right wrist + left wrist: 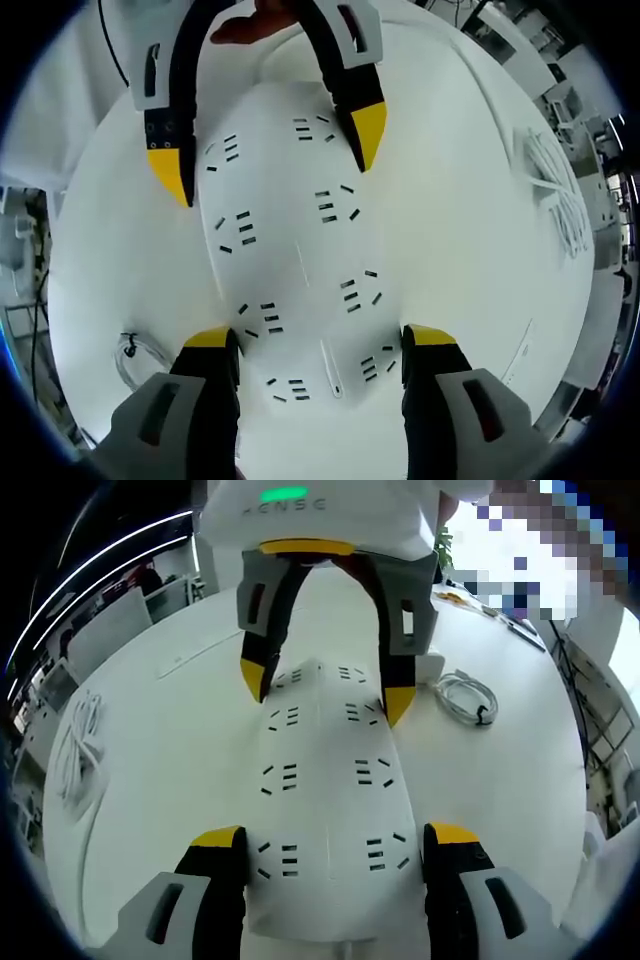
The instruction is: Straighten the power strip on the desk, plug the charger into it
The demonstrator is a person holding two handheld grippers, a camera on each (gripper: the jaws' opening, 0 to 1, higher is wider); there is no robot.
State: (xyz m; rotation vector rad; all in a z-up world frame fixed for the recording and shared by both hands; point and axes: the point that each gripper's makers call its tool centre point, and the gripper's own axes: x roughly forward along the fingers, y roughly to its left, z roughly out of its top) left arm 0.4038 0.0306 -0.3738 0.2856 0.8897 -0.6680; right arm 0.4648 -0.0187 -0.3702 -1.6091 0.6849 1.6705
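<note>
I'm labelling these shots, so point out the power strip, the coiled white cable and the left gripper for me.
power strip [325, 780]: left gripper view, bare top face between socket rows.
coiled white cable [468, 697]: left gripper view, middle of the coil.
left gripper [335, 865]: left gripper view, midway between its fingers, astride the strip's near end.

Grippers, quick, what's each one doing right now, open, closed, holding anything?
Left gripper: open, jaws straddling one end of the power strip, not clamped.
Right gripper: open, jaws straddling the opposite end, not clamped.
</note>
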